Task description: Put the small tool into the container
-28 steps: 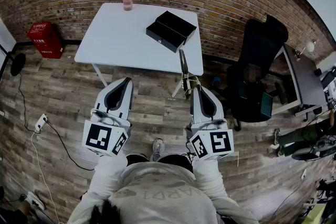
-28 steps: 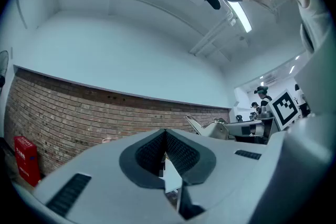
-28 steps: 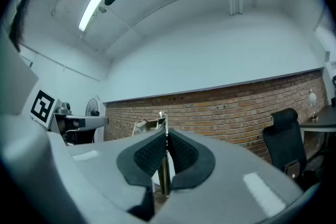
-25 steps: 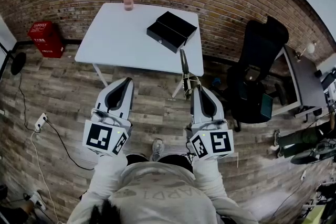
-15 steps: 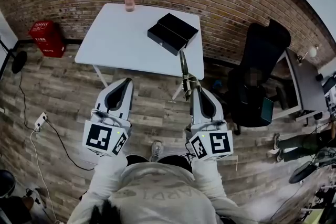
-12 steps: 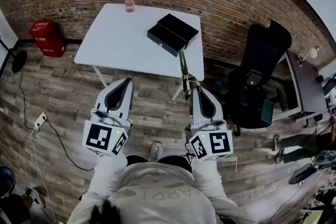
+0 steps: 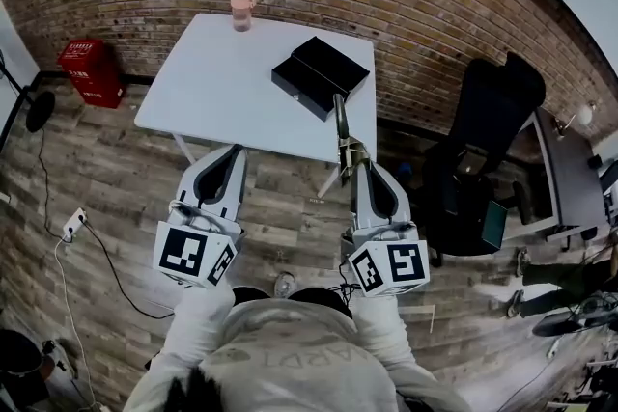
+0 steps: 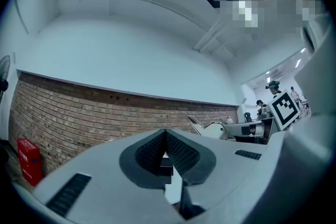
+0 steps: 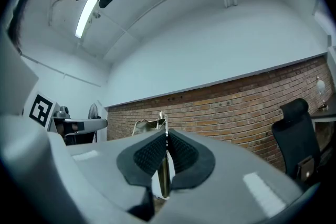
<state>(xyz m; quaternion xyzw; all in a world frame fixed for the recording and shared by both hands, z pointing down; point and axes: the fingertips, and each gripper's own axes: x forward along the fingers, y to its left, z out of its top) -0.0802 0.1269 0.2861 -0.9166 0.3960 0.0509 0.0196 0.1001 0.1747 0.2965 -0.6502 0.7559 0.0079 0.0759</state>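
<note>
Left gripper point(image 7: 235, 150) hangs on the left with its jaws pressed together on nothing, so it's basically a spectator here. The box point(image 7: 321, 75) sits open on the table point(image 7: 212, 82), up ahead and slightly left of the right gripper point(image 7: 355, 164), not under it yet. That gripper's jaws are clamped on the tool point(image 7: 340, 125), whose long axis runs straight out along them toward the box, so I'd say it's the nearer one and just needs carrying forward.
</note>
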